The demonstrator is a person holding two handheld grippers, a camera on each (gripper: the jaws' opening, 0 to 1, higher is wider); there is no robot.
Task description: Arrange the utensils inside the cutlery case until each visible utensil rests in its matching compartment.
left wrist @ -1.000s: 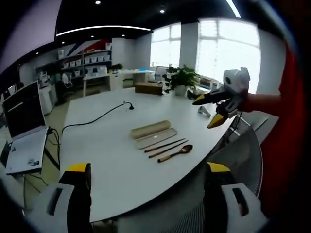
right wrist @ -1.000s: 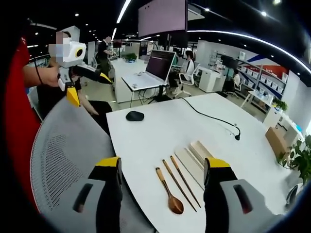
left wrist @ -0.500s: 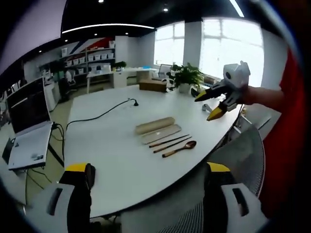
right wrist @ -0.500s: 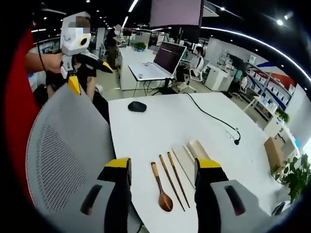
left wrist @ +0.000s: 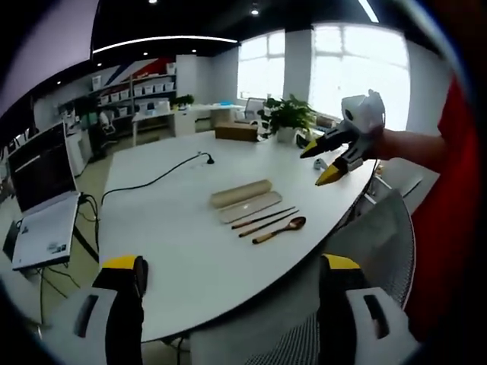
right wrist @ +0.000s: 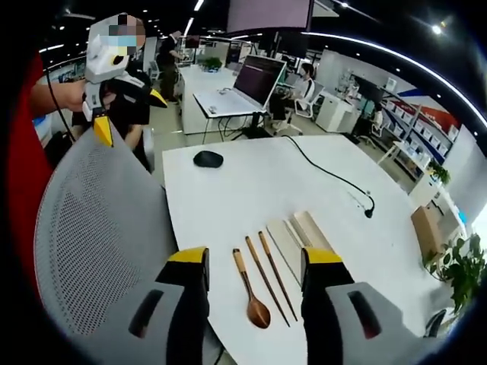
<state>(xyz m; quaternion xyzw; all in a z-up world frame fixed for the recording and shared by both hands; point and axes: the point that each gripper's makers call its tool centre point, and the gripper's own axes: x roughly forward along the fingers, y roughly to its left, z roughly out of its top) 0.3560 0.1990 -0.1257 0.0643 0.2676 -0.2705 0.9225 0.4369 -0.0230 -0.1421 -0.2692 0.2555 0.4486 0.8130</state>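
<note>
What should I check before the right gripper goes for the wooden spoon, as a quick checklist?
1. Right gripper open: ok, jaws wide apart.
2. Right gripper empty: ok.
3. Wooden spoon reachable: ok, it lies flat on the white table, just ahead between the jaws.
4. Chopsticks clear of the spoon: ok, beside it and apart.
5. Cutlery case open: ok, its two halves lie side by side.
6. Left gripper out of the way: ok, raised above the mesh chair.

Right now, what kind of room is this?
Probably an open office: a laptop on a desk, a mesh chair at the white table, and shelves of bins along the far wall.
</note>
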